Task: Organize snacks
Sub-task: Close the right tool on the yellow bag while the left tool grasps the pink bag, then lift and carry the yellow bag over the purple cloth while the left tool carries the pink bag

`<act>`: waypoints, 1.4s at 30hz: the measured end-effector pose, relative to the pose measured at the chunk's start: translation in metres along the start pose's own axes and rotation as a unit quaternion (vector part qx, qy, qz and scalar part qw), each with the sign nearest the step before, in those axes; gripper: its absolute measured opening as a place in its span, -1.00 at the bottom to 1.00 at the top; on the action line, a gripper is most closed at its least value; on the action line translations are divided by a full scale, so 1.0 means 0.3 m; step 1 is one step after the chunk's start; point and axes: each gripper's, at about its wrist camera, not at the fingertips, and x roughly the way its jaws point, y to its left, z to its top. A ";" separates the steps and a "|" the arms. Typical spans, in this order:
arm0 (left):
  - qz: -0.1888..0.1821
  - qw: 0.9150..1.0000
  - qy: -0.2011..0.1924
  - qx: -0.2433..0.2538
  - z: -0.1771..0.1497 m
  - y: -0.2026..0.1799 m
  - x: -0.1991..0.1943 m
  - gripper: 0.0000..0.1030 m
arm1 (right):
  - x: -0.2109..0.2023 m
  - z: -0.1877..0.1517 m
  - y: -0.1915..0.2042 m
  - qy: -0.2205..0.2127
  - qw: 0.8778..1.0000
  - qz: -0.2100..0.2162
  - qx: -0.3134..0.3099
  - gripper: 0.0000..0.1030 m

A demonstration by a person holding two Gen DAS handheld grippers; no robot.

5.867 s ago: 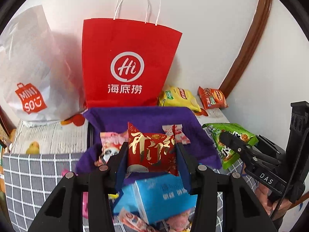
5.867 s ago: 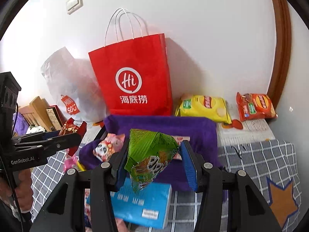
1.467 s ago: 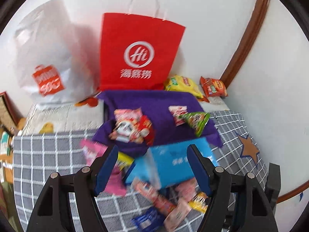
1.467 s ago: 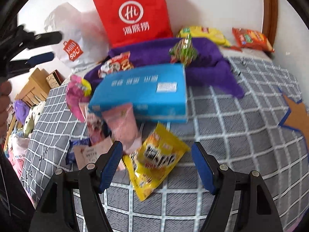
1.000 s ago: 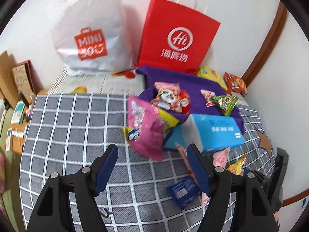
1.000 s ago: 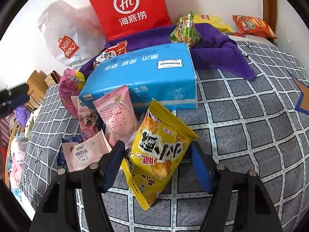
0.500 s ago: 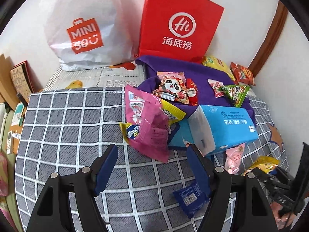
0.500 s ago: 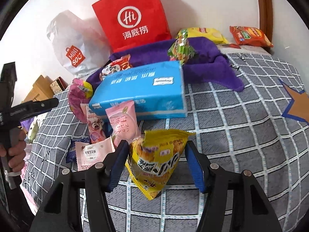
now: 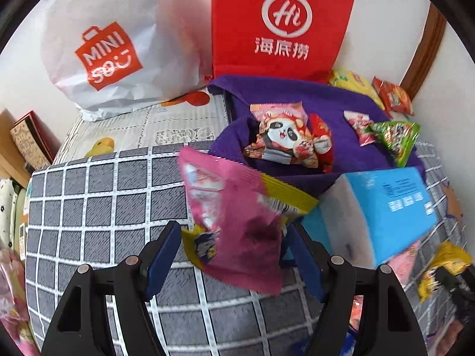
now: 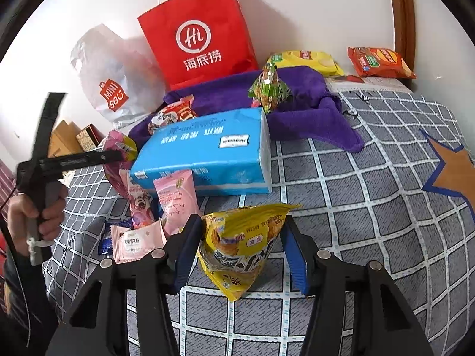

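My left gripper (image 9: 233,237) is open, its fingers either side of a pink snack bag (image 9: 234,216) with a yellow packet (image 9: 285,198) behind it. My right gripper (image 10: 240,237) is shut on a yellow snack bag (image 10: 243,243), lifted slightly off the bed. A purple cloth (image 9: 326,109) holds a panda packet (image 9: 282,136), a red packet (image 9: 322,136), a small pink packet (image 9: 360,124) and a green packet (image 9: 396,139). The left gripper also shows at the left of the right wrist view (image 10: 118,155).
A blue tissue pack (image 10: 207,154) lies mid-bed beside pink sachets (image 10: 175,198). A red paper bag (image 9: 282,23) and a white Miniso bag (image 9: 109,44) stand at the wall. Yellow (image 10: 302,59) and orange (image 10: 380,62) chip bags lie at the back right.
My left gripper moved forward around the pink bag. My right gripper closed on the yellow bag and raised it a little.
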 end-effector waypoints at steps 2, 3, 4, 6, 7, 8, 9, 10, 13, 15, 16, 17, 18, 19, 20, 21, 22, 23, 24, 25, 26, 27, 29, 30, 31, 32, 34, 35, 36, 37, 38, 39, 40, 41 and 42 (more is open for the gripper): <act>0.007 1.000 0.005 0.012 0.002 -0.009 0.028 0.40 | -0.003 0.006 -0.004 -0.001 1.000 0.000 0.003 0.02; 0.009 1.000 0.006 0.015 0.003 -0.011 0.037 0.40 | -0.002 0.009 -0.005 -0.001 1.000 0.000 0.005 0.01; 0.010 1.000 0.008 0.017 0.004 -0.014 0.048 0.40 | -0.001 0.013 -0.006 -0.002 1.000 0.001 0.005 0.01; 0.006 1.000 0.009 0.021 0.006 -0.015 0.059 0.40 | 0.004 0.018 -0.007 -0.002 1.000 0.000 0.006 0.00; 0.005 1.000 0.009 0.023 0.006 -0.016 0.063 0.40 | 0.007 0.018 -0.007 -0.002 1.000 0.000 0.006 0.00; 0.006 1.000 0.007 0.026 0.005 -0.018 0.063 0.40 | 0.010 0.019 -0.007 0.000 1.000 0.000 0.006 0.00; 0.006 1.000 0.005 0.027 0.005 -0.018 0.060 0.40 | 0.011 0.019 -0.006 0.000 1.000 0.000 0.007 0.00; 0.004 1.000 0.003 0.028 0.004 -0.018 0.054 0.34 | 0.012 0.019 -0.004 0.001 1.000 0.000 0.006 0.00; -0.026 0.999 -0.002 0.019 -0.002 -0.004 0.033 0.26 | 0.008 0.017 0.002 0.000 1.000 -0.001 0.005 -0.01; -0.034 0.999 -0.006 0.013 -0.013 0.008 0.012 0.24 | 0.001 0.015 0.007 -0.001 1.000 -0.002 0.003 -0.01; -0.031 0.999 -0.009 0.013 -0.019 0.013 -0.001 0.24 | -0.006 0.014 0.011 -0.003 1.000 -0.002 0.003 -0.02; -0.027 0.999 -0.013 0.012 -0.028 0.019 -0.018 0.24 | -0.013 0.012 0.011 -0.005 1.000 -0.002 0.004 -0.02; -0.025 0.999 -0.016 0.011 -0.036 0.023 -0.034 0.24 | -0.021 0.011 0.013 -0.007 1.000 -0.001 0.005 -0.02; -0.026 0.999 -0.018 0.010 -0.043 0.028 -0.047 0.24 | -0.027 0.011 0.015 -0.008 1.000 0.000 0.005 -0.02; -0.028 0.999 -0.020 0.006 -0.052 0.034 -0.067 0.24 | -0.037 0.009 0.018 -0.010 1.000 0.000 0.005 -0.03; -0.030 0.999 -0.022 0.003 -0.058 0.039 -0.080 0.24 | -0.044 0.008 0.021 -0.013 1.000 -0.002 0.004 -0.03; -0.032 0.999 -0.024 -0.001 -0.067 0.043 -0.096 0.24 | -0.054 0.006 0.025 -0.015 1.000 -0.002 0.003 -0.03; -0.036 0.999 -0.027 -0.005 -0.076 0.047 -0.117 0.24 | -0.063 0.005 0.029 -0.016 1.000 -0.002 0.002 -0.03; -0.040 0.999 -0.029 -0.007 -0.086 0.048 -0.133 0.24 | -0.073 0.002 0.032 -0.018 1.000 -0.002 0.003 -0.03; -0.045 0.998 -0.032 -0.008 -0.098 0.046 -0.154 0.24 | -0.083 -0.001 0.035 -0.020 1.000 -0.001 0.004 -0.03; -0.049 0.998 -0.035 -0.007 -0.103 0.044 -0.165 0.24 | -0.091 -0.004 0.038 -0.020 1.000 0.000 0.004 -0.03; -0.053 0.998 -0.037 -0.007 -0.113 0.040 -0.183 0.24 | -0.099 -0.007 0.040 -0.021 1.000 0.000 0.005 -0.03; -0.057 0.997 -0.043 -0.003 -0.132 0.027 -0.216 0.24 | -0.116 -0.012 0.047 -0.024 1.000 -0.002 0.004 -0.04; -0.059 0.997 -0.045 0.000 -0.140 0.018 -0.231 0.24 | -0.125 -0.015 0.049 -0.026 1.000 -0.004 0.004 -0.04; -0.060 0.997 -0.048 0.002 -0.149 0.010 -0.244 0.24 | -0.133 -0.017 0.051 -0.028 1.000 -0.005 0.005 -0.04; -0.062 0.997 -0.051 0.006 -0.160 -0.002 -0.262 0.24 | -0.143 -0.019 0.051 -0.029 1.000 -0.005 0.006 -0.04; -0.067 0.996 -0.056 0.012 -0.176 -0.025 -0.291 0.24 | -0.159 -0.022 0.051 -0.030 0.999 -0.005 0.010 -0.04; -0.069 0.996 -0.057 0.014 -0.181 -0.034 -0.301 0.24 | -0.168 -0.023 0.051 -0.031 0.999 -0.004 0.012 -0.04; -0.072 0.996 -0.059 0.016 -0.187 -0.048 -0.315 0.24 | -0.175 -0.023 0.052 -0.031 0.999 -0.003 0.013 -0.04; -0.074 0.995 -0.060 0.018 -0.190 -0.058 -0.324 0.24 | -0.182 -0.023 0.054 -0.033 0.999 -0.001 0.014 -0.04; -0.079 0.995 -0.061 0.021 -0.194 -0.072 -0.334 0.24 | -0.193 -0.023 0.057 -0.035 0.999 0.000 0.014 -0.04; -0.082 0.994 -0.062 0.022 -0.197 -0.082 -0.343 0.24 | -0.200 -0.022 0.059 -0.037 0.999 0.000 0.012 -0.04; -0.084 0.994 -0.063 0.024 -0.200 -0.093 -0.352 0.24 | -0.206 -0.022 0.062 -0.038 0.999 -0.001 0.010 -0.04; -0.086 0.994 -0.064 0.026 -0.201 -0.101 -0.358 0.24 | -0.215 -0.021 0.065 -0.041 0.999 -0.004 0.007 -0.04; -0.087 0.994 -0.065 0.028 -0.201 -0.110 -0.365 0.24 | -0.221 -0.020 0.067 -0.043 0.999 -0.006 0.005 -0.04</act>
